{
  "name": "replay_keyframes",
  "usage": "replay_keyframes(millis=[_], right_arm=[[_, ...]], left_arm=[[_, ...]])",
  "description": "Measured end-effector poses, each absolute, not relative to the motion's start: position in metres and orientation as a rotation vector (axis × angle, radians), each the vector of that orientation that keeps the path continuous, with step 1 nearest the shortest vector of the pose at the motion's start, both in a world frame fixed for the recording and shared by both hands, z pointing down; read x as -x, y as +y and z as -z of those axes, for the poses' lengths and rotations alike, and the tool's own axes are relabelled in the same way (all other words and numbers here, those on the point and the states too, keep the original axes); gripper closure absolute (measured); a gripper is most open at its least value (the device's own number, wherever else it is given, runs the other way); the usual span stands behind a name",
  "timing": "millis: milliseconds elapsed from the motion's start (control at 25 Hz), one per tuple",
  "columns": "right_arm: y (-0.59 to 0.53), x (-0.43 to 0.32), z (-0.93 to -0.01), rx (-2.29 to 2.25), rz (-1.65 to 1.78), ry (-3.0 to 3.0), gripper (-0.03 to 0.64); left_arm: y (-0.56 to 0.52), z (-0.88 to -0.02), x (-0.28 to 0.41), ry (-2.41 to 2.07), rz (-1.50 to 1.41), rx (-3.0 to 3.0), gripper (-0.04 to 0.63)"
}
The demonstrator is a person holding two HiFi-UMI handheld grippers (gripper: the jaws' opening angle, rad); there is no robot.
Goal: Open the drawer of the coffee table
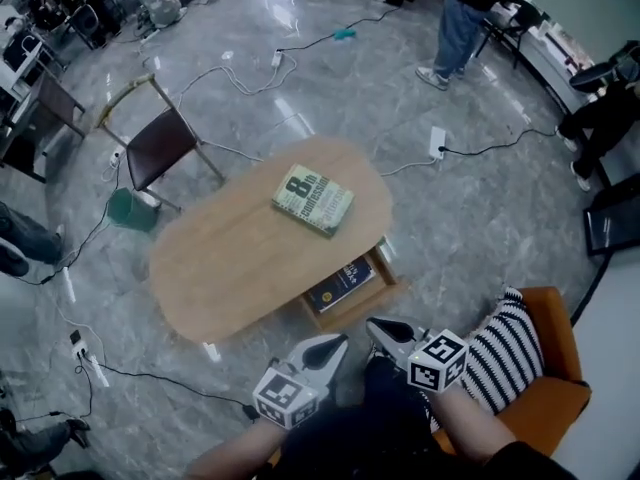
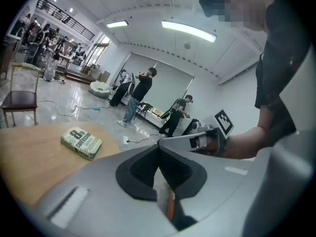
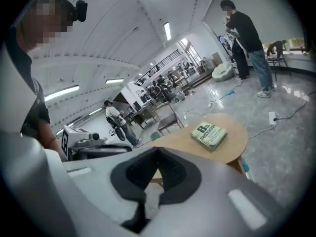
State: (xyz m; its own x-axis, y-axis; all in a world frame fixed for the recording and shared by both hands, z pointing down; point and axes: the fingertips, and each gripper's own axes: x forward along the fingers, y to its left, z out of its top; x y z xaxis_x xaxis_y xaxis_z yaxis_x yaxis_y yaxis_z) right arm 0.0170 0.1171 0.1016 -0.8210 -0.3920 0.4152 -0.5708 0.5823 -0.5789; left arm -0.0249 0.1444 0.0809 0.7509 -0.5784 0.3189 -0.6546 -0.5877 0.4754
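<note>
The oval wooden coffee table [image 1: 230, 258] carries a green book [image 1: 313, 199] on its top. At its near right side the drawer [image 1: 382, 290] stands pulled out, with a dark book [image 1: 340, 283] lying in it. My left gripper [image 1: 337, 343] and right gripper [image 1: 376, 326] hover side by side close to my body, short of the table and apart from the drawer. Both are shut with nothing between the jaws. The left gripper view shows its closed jaws [image 2: 159, 149] above the table [image 2: 34, 157], and the right gripper view shows its own [image 3: 158, 149] with the book [image 3: 209, 135] beyond.
A brown chair [image 1: 160, 148] and a green bin [image 1: 130, 210] stand left of the table. Cables and a power strip [image 1: 437, 142] lie on the grey floor. An orange armchair [image 1: 555, 368] with a striped cushion [image 1: 505, 353] sits at my right. People stand farther back [image 1: 460, 18].
</note>
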Motion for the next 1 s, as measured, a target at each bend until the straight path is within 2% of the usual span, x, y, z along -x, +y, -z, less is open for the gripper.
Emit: replay_keyframes(millis=[360,1000], right_arm=[[0.140,-0.009,-0.012,-0.773,-0.957,-2.667,0.615],[0.163,-0.020,0.033,-0.791,-0.750,-2.737,0.615]], left_arm=[[0.155,-0.006,0.014,-0.784,-0.171,-2.426,0.593],[0.170,0.032,0.004,-0.782,-0.210,-2.597,0.592]])
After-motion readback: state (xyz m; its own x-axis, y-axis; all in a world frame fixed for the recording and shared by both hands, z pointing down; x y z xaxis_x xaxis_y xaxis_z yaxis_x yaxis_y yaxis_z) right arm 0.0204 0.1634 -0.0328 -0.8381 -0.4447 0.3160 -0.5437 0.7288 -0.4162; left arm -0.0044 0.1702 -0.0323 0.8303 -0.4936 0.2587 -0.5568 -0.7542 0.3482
